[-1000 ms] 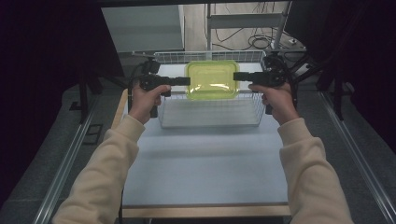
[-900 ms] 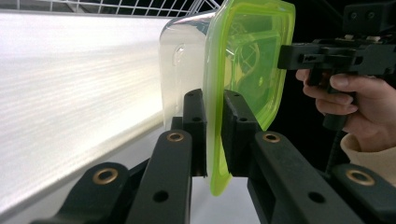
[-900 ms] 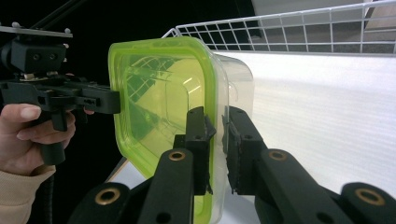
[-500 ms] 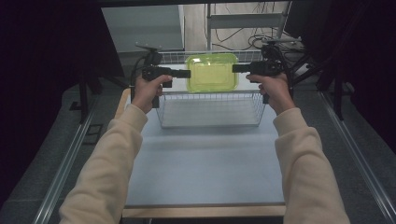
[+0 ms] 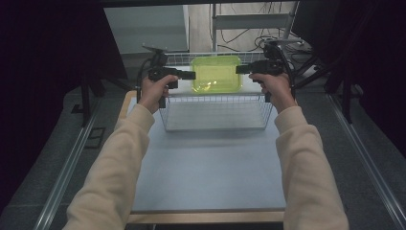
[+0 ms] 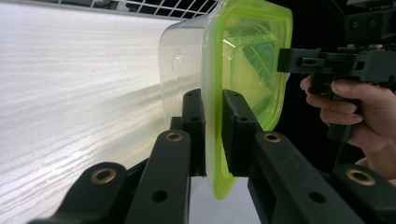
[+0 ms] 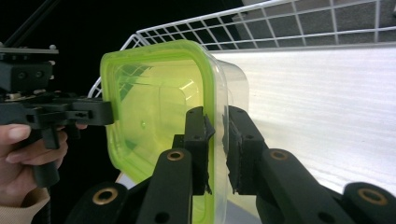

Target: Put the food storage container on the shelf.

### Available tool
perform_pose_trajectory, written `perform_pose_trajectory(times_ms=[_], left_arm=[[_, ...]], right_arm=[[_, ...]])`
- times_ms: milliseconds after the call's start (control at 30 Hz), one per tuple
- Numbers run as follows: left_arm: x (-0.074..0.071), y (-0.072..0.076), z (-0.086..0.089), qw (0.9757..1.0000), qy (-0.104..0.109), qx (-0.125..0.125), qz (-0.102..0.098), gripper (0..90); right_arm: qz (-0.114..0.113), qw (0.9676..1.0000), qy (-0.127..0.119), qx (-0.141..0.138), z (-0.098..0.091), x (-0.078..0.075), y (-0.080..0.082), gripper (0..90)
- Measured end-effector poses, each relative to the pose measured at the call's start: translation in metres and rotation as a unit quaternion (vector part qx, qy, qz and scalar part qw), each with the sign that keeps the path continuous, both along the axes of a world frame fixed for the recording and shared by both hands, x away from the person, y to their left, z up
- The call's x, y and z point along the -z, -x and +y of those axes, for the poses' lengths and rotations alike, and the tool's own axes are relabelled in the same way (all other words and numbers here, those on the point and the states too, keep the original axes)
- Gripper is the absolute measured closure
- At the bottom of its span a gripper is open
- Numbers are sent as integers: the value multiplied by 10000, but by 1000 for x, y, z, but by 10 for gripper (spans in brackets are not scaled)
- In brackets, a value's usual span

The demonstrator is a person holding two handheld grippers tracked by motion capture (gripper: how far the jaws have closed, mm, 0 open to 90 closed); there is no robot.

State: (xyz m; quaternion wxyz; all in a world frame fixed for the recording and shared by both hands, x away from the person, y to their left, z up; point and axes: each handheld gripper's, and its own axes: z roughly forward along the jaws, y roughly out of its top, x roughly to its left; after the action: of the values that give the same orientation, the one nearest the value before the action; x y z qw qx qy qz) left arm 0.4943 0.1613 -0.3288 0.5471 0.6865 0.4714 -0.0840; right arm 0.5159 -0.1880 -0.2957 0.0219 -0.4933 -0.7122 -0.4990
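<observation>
Pale grey tabletop (image 5: 210, 177) fills the lower middle of the high view, with a wooden edge along the bottom of the frame and dark curtains at both sides. Two cream sleeves (image 5: 119, 158) rise from the bottom corners toward the upper middle. Beyond the bare stretch of table stands a white wire basket (image 5: 215, 112), just above the frame's centre.

Over the far part of that basket hangs a clear box with a green lid (image 5: 216, 74), held level between the two hands. The left gripper (image 5: 191, 75) pinches its left rim; in the left gripper view the jaws of the left gripper (image 6: 213, 135) press on the lid's edge (image 6: 217, 93) from both sides, with the box body to the left of the lid. The right gripper (image 5: 239, 69) pinches the opposite rim; in the right gripper view the right gripper (image 7: 215, 144) has its pads tight on the lid's lip and the clear wall (image 7: 219, 79).

Farther back, at the top of the high view, lie cables (image 5: 253, 43) on the floor and a metal shelf frame (image 5: 249, 21).
</observation>
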Motion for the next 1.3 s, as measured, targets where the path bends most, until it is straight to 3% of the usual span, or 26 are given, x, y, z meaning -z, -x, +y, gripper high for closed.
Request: perform_pose_trajectory(times_ms=[133,267,433,767,1000,1233,1300], left_arm=[[1,-3,-2,10000,42,-77,7,800],[5,-10,-1,9994,231,-196,158,796],[4,-12,-2,9991,194,-290,235,784],[10,-21,-3,9976,313,-420,455,743],[14,-25,-2,9971,342,-435,522,720],[14,-26,-2,9977,276,-442,432,706],[15,-26,-3,9980,87,-499,378,607]], right_arm=[[36,10000,-13,60,-1,4,-4,789],[12,9998,-26,183,0,7,-8,782],[-61,9996,47,260,3,8,-9,772],[-145,9984,285,463,8,13,-12,711],[-78,9983,221,530,9,18,-15,691],[-98,9982,247,542,10,19,-15,673],[-141,9978,334,546,11,19,-14,631]])
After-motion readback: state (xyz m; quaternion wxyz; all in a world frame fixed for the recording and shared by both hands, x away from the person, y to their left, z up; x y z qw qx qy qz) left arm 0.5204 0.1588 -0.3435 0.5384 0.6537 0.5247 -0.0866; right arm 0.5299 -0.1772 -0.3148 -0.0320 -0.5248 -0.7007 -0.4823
